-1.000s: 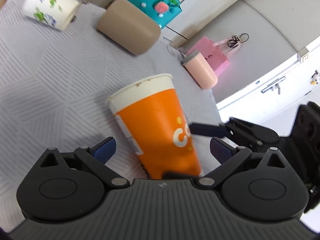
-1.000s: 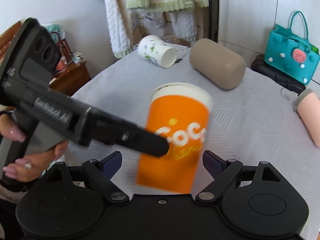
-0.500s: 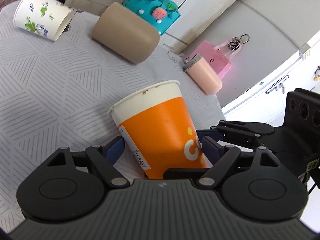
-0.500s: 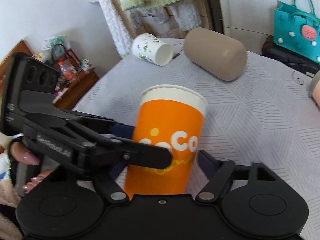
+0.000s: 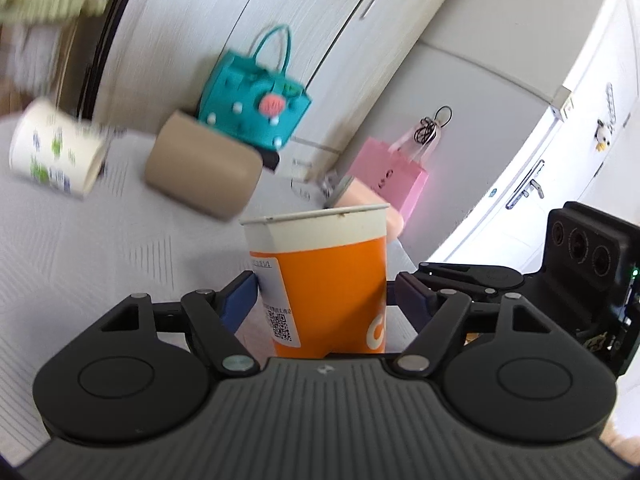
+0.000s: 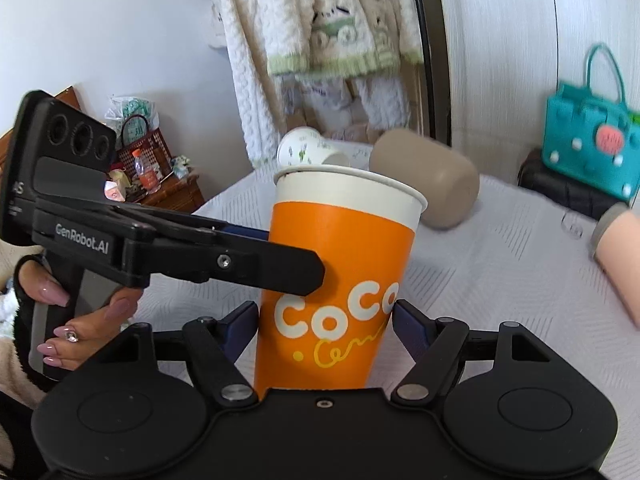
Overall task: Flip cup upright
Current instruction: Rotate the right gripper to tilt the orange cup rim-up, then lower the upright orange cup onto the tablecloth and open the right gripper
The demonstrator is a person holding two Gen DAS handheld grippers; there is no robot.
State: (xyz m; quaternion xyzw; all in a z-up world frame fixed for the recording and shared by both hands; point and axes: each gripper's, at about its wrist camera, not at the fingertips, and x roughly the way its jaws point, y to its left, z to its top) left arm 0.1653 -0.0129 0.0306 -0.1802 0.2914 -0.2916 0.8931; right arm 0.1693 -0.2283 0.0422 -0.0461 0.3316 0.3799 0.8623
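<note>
While both grippers clamp the orange cup, only right wrist shows "Coco"

1. We see bright, even daylight in both views, with soft, faint shadows.
2. Motion blur smears the teal handbag and printed paper cup.
3. The orange cup stays sharp.
4. Fisheye distortion bends edges; corners vignette black.
</note>
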